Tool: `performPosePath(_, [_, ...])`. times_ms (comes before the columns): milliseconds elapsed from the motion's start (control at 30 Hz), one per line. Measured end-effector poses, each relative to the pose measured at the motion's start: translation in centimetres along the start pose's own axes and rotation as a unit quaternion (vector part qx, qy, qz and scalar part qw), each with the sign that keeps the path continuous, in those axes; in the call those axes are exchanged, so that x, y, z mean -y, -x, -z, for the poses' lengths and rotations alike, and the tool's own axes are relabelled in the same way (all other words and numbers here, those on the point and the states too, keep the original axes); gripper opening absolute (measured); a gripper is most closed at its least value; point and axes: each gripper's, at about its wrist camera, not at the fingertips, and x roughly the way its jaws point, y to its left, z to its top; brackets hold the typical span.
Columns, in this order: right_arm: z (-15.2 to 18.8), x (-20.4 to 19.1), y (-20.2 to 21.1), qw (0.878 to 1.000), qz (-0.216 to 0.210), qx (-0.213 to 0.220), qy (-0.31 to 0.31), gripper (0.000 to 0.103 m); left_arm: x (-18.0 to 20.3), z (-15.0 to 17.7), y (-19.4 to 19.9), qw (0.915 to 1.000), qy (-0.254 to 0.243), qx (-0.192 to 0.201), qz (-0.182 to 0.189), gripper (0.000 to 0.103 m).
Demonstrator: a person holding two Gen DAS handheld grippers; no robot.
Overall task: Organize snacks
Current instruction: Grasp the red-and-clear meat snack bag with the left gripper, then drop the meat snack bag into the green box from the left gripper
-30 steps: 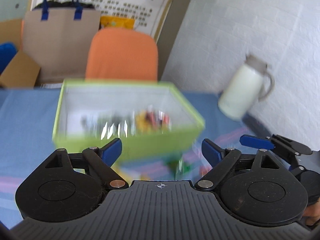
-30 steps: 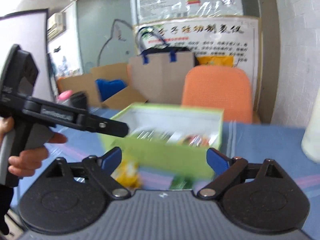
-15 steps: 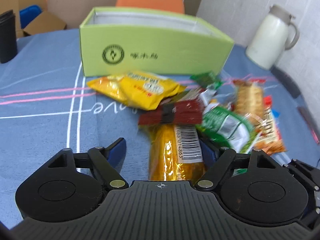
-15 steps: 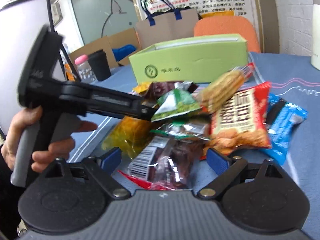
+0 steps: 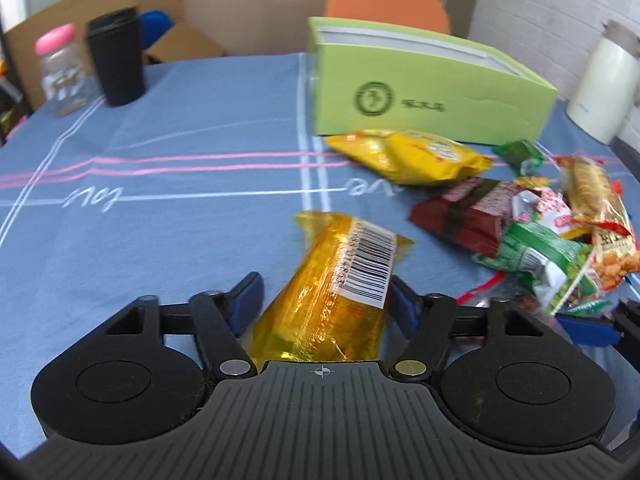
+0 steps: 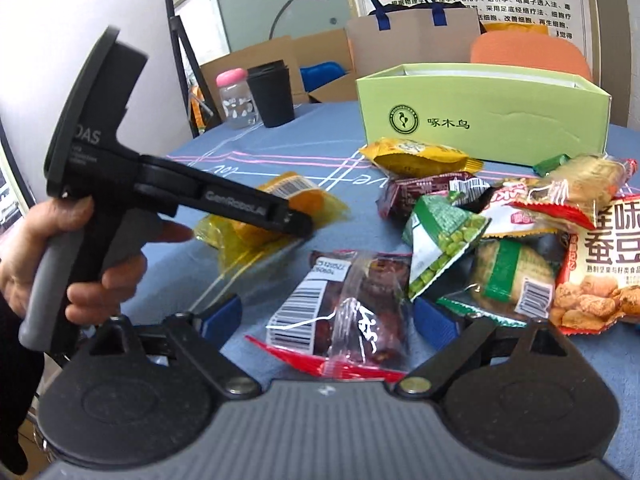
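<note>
My left gripper [image 5: 324,298] points down at the blue tablecloth, jaws closing, with a golden packet [image 5: 340,280] bearing a barcode label lying between its fingers. The left pad stands a little off the wrapper. In the right wrist view, a hand holds that left gripper [image 6: 296,224] over the same golden packet [image 6: 304,200]. My right gripper [image 6: 328,314] is open, with a clear packet of dark red fruit [image 6: 360,308] between its fingers, untouched. The open green box [image 5: 432,100] stands behind the snack pile [image 5: 532,232].
A black cup [image 5: 116,56] and a pink-lidded jar [image 5: 60,72] stand at the far left of the table. A white jug [image 5: 604,84] is at the right edge. Behind the table are an orange chair [image 5: 384,4], a paper bag [image 6: 412,40] and cardboard boxes.
Both grippers dropped from looking into the green box to the snacks on the cloth. The left jaws narrowed around the golden packet, and the right gripper came down over the dark red fruit packet.
</note>
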Motion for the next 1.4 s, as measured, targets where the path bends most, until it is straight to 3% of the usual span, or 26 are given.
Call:
performPosePath(100, [0.0, 0.8, 1.0, 1.0, 0.011, 0.007, -0.018, 0.094, -1.0, 0.4, 2.3, 0.9989, 0.034, 0.03, 0.014, 0.058])
performPosePath(200, [0.1, 0.8, 1.2, 1.0, 0.01, 0.007, -0.021, 0.094, -0.8, 0.3, 4.8, 0.9963, 0.048, 0.064, 0.033, 0.068])
performPosePath(300, [-0.5, 0.0, 2.2, 0.999, 0.027, 0.031, -0.007, 0.094, 0.2, 0.2, 6.1, 0.9948, 0.045, 0.068, 0.062, 0.069])
performPosePath(433, [-1.8, -0.7, 3.7, 0.997, 0.038, 0.054, 0.026, 0.094, 1.3, 0.7, 5.4, 0.9897, 0.055, 0.028, 0.129, 0.065])
performPosePath(600, [-0.2, -0.1, 3.2, 1.0, 0.002, 0.021, -0.007, 0.094, 1.9, 1.6, 3.0, 0.976, 0.088, -0.038, 0.196, 0.061])
performPosePath(900, [1.3, -1.7, 0.0, 0.998, 0.044, 0.007, 0.045, 0.09, 3.9, 1.9, 1.8, 0.9781, 0.058, -0.052, 0.193, 0.064])
performPosePath(933, [1.5, -2.2, 0.1, 0.997, 0.048, 0.01, 0.053, 0.081, 4.2, 2.1, 2.0, 0.9801, 0.049, -0.047, 0.187, 0.059])
performPosePath(967, [1.6, -2.4, 0.3, 0.998, 0.042, 0.011, 0.055, 0.08, 4.6, 2.3, 2.1, 0.9818, 0.037, -0.044, 0.181, 0.038])
performPosePath(1000, [1.5, -2.7, 0.5, 0.998, 0.041, 0.011, 0.054, 0.079, 4.7, 2.5, 2.2, 0.9791, 0.035, -0.05, 0.194, 0.03])
performPosePath(1167, [0.5, -3.6, 1.6, 0.997, 0.028, 0.026, 0.062, 0.079, 4.5, 2.5, 4.4, 0.9823, 0.039, -0.03, 0.181, 0.024])
performPosePath(1267, [-1.9, -3.8, 2.5, 0.995, 0.032, 0.059, 0.08, 0.079, 4.4, 0.3, 6.1, 0.9816, 0.046, 0.002, 0.185, 0.024])
performPosePath(1400, [-7.1, -1.9, 2.9, 0.986, 0.062, 0.103, 0.113, 0.079, 5.5, -5.6, 6.6, 0.9778, 0.029, 0.05, 0.201, 0.024])
